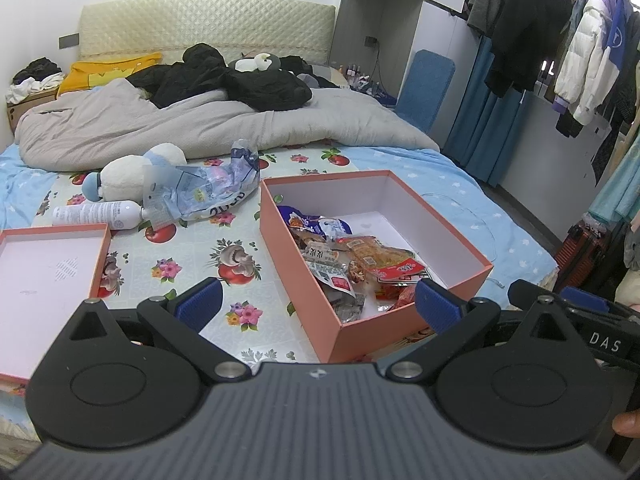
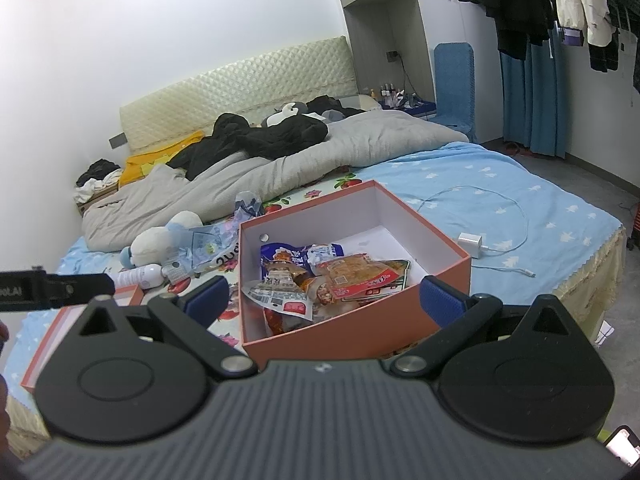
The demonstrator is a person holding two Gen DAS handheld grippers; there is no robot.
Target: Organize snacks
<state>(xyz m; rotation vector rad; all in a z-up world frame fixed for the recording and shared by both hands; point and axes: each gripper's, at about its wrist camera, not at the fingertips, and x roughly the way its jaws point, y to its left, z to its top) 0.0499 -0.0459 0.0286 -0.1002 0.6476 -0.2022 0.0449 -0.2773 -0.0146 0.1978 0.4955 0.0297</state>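
Left gripper (image 1: 318, 300) and right gripper (image 2: 324, 300): fingers spread wide, holding nothing, both level and aimed forward over the bed (image 1: 460, 176). Between them sits the open orange box (image 1: 372, 322), long axis running away toward the headboard. Snack packets (image 1: 340, 256) lie piled at its near end, apparently loose. The lid (image 1: 48, 264) rests left.

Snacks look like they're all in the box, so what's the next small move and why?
Probably reach the left hand-held gripper toward the lid: it lies open side up left of the box, the packets sit inside, and both grippers are open and hold nothing.
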